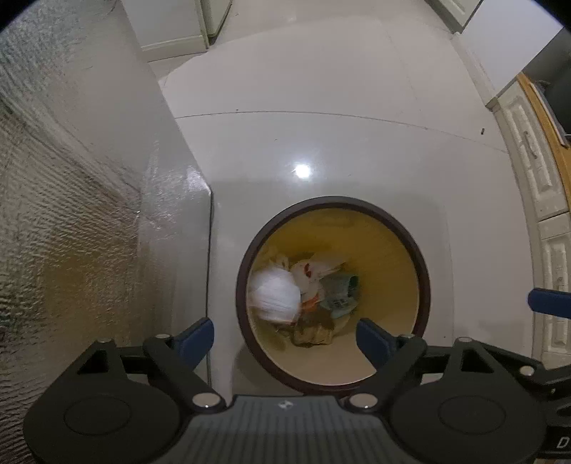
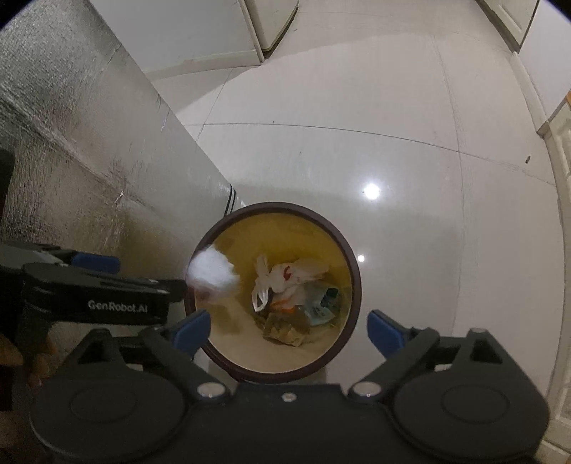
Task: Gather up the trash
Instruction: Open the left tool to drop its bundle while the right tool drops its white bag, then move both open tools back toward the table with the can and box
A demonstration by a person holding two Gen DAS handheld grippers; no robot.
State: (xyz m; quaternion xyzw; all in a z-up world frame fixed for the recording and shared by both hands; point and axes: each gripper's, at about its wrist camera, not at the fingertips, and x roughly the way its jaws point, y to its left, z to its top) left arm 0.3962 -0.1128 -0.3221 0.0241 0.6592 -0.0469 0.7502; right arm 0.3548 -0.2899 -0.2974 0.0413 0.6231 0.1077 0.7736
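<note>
A round bin with a dark brown rim [image 1: 332, 201] [image 2: 278, 207] and a yellow inside stands on the floor straight below both grippers. It holds a white plastic bag [image 2: 274, 278], a teal packet [image 2: 321, 307] [image 1: 339, 292] and brown crumpled paper [image 2: 282, 330] [image 1: 314, 332]. A blurred white paper wad [image 1: 274, 296] [image 2: 212, 273] hangs free over the bin's left side, touching neither gripper. My left gripper [image 1: 285, 333] is open above the bin with nothing between its blue pads. My right gripper [image 2: 287, 326] is also open and empty.
A foil-covered panel [image 1: 71, 214] rises close on the left of the bin. Glossy white floor tiles [image 1: 321, 107] spread beyond it. White cabinet doors [image 1: 535, 171] line the right side, and a white appliance [image 2: 271, 21] stands at the far end. A hand [image 2: 35, 357] shows at the lower left.
</note>
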